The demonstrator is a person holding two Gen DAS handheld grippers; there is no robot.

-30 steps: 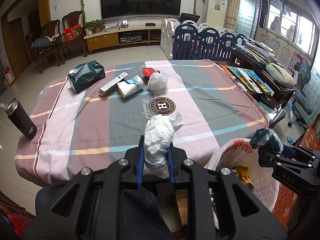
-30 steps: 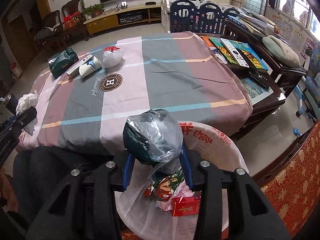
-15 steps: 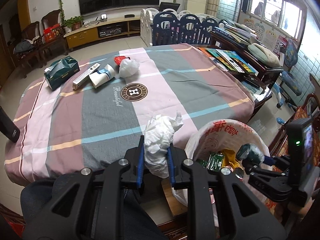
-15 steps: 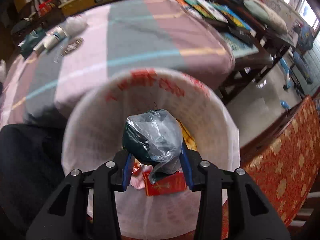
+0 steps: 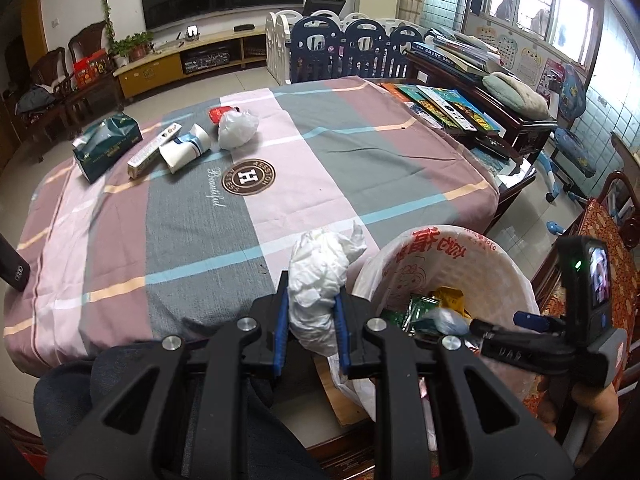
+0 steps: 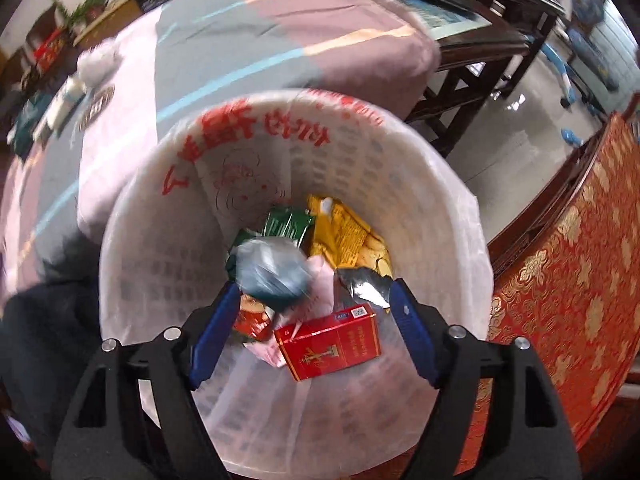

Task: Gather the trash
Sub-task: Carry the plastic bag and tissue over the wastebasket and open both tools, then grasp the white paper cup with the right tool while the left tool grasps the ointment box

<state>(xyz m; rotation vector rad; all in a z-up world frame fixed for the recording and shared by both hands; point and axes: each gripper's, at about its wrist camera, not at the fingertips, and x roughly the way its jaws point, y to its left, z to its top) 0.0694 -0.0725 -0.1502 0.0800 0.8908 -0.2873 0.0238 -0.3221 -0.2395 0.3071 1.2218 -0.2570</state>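
Observation:
My left gripper [image 5: 310,312] is shut on a crumpled white tissue wad [image 5: 320,276], held at the table's near edge, left of the white lined trash bin [image 5: 404,248]. My right gripper [image 6: 312,312] is open above the bin [image 6: 152,200]; it also shows in the left wrist view [image 5: 500,322]. The green bundle in clear plastic [image 6: 272,272] is blurred, free of the fingers, among the wrappers in the bin. On the far table lie a white plastic bag [image 5: 237,128], a paper cup [image 5: 186,151], a long box [image 5: 152,154] and a red packet [image 5: 219,113].
A green tissue pack [image 5: 106,146] lies at the table's far left and a black tumbler [image 5: 12,268] at the left edge. Inside the bin are a red box [image 6: 332,344] and yellow and green wrappers. A red patterned chair [image 6: 568,280] stands right of the bin.
My right gripper has opened over the bin and the plastic-wrapped green bundle has dropped out of it. My left gripper has swung right toward the bin, still holding the tissue wad.

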